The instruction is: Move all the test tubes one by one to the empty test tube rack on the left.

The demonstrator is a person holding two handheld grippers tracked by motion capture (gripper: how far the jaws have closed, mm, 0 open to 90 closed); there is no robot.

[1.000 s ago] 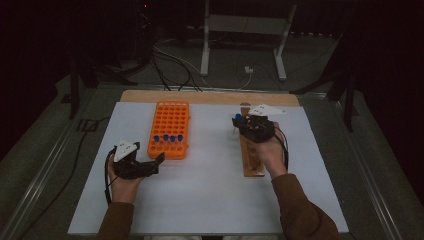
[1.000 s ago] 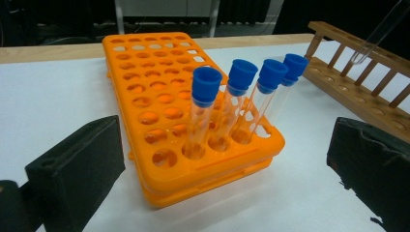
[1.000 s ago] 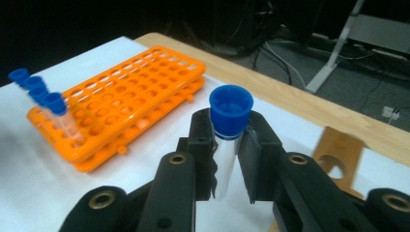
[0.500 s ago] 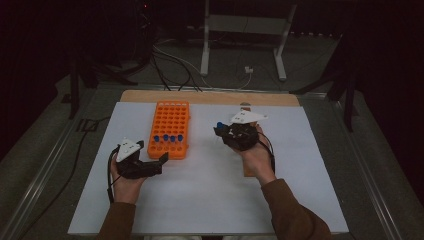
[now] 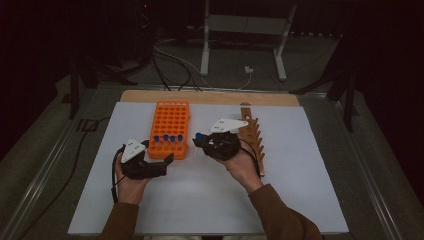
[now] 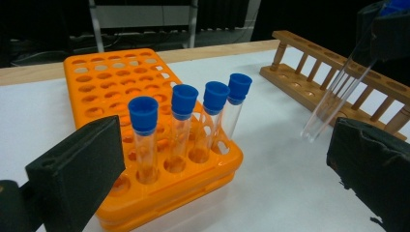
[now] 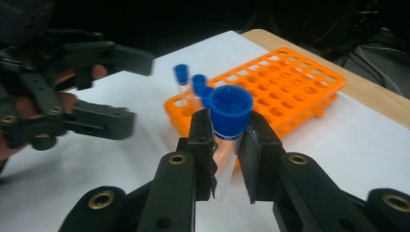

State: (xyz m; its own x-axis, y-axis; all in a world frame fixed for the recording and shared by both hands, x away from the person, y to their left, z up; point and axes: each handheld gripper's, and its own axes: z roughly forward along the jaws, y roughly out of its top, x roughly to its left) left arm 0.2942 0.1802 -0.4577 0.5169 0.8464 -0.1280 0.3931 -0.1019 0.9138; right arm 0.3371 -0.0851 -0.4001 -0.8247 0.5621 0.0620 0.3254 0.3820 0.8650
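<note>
Four capped tubes in our orange rack

Our right gripper jaws clamp a blue-capped tube just beside the rack, mid-surface; left gripper jaws gape empty; wooden rack lies rightward.

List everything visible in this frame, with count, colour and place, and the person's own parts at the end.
tube rack: one, orange, on the white mat left of centre.
capped tubes in rack: four, clear with blue caps, in one row near the rack's front.
wooden rack: one, brown, right of centre, no tubes seen in it.
held tube: one, clear with blue cap, between the right gripper's jaws.
mat: one, white, covering the table.
left gripper: black, open, by the orange rack's near end.
right gripper: black, shut on the held tube, between the two racks.
</note>
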